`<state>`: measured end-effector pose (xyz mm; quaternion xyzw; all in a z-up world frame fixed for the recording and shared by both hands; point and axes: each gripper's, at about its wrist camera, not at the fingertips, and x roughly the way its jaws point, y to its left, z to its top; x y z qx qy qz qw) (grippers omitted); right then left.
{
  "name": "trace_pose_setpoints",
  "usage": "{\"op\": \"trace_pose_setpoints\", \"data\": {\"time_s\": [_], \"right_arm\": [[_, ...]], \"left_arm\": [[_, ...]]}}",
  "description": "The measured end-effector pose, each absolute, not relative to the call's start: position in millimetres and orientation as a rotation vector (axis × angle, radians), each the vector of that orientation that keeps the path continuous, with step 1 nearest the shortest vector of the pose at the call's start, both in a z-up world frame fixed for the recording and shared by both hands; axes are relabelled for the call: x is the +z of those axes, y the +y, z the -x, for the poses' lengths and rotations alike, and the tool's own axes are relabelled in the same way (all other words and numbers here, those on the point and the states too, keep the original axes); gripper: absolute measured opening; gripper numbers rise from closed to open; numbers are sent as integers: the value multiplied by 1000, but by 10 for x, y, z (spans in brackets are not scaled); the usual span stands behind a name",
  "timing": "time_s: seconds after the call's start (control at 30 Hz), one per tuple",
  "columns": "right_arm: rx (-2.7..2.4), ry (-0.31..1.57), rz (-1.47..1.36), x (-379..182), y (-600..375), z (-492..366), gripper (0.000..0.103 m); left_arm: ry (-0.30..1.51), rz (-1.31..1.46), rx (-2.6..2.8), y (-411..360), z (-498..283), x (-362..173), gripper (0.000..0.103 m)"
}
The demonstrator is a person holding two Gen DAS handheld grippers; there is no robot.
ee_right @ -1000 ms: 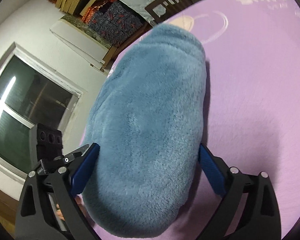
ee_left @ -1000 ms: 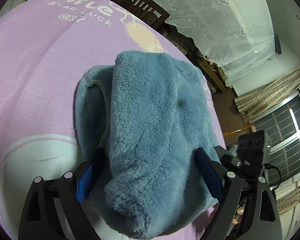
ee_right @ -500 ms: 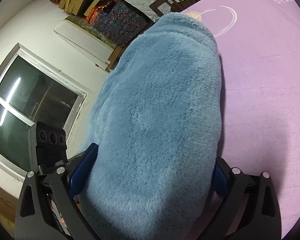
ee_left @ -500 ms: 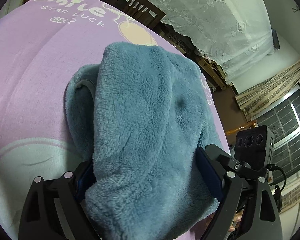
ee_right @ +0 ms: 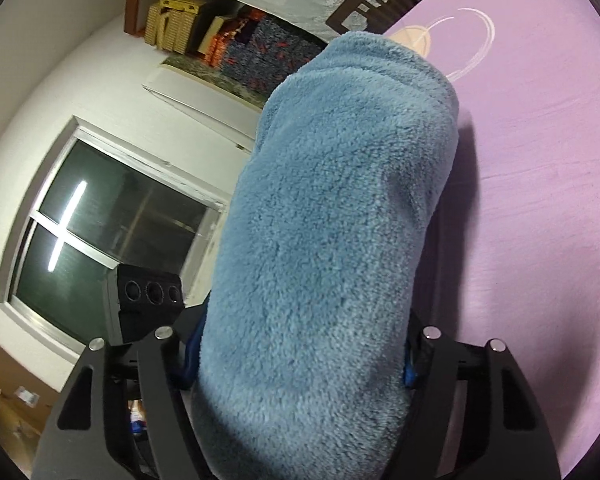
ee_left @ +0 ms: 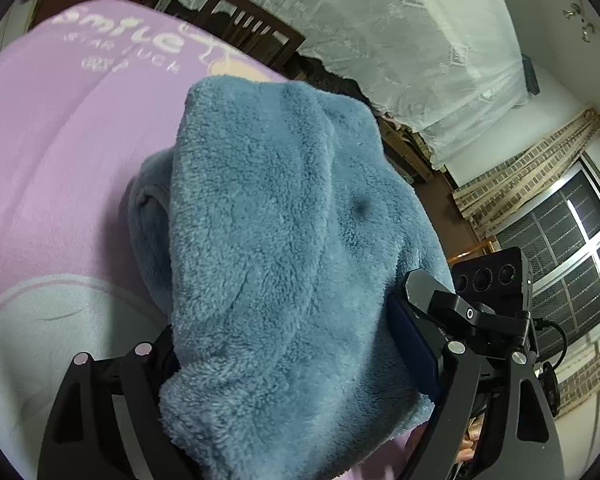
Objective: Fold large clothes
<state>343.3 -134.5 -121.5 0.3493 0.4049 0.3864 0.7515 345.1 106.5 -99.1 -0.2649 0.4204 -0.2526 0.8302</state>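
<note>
A thick blue fleece garment (ee_left: 276, 240), folded into a bulky bundle, lies on a purple blanket (ee_left: 60, 152). My left gripper (ee_left: 288, 352) has its jaws on either side of the near end of the bundle and squeezes it. In the right wrist view the same fleece (ee_right: 332, 240) fills the middle, and my right gripper (ee_right: 300, 356) closes on its near end from the other side. The fingertips of both grippers are mostly buried in the pile. The other gripper's camera block (ee_left: 496, 276) shows beside the fleece.
The purple blanket (ee_right: 540, 200) carries white "Smile" lettering and a cartoon print. A dark wooden chair (ee_left: 244, 36) stands at its far edge. White lace curtain (ee_left: 400, 40), a window (ee_right: 100, 220) and stacked boxes (ee_right: 204, 28) lie beyond.
Both grippers have closed in on the fleece bundle, which now bulges up between the jaws. The bundle has come nearer to both cameras and looks raised.
</note>
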Motion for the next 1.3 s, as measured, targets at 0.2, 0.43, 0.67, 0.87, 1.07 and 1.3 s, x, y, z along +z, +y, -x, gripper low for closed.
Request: {"op": "trace_pose_setpoints", "data": {"time_s": [0.2,0.43,0.67,0.87,1.07,1.3], "right_arm": [[903,819,-810,-876,-1419,-3121,68],[917,745,-798,-460,-1697,-2371,68],[902,657,-792,-235,-2104,-1676,68],[842,587,-799,-165,-2657,-1112,68],[742,526,-820,-218,-3289,-572,68],[622,479,-899,-575,-3975,-444,68]], "left_arm": [[817,527,-542,1043,-3033,-569,88],[749,462,-574,791,-2350,-99,88],[704,392,-629,393,-1693,231,88],[685,311,-709,-123,-1297,385,88],[706,247,-802,-779,-1164,348,88],[767,161,-866,-1536,-1429,84,88]]}}
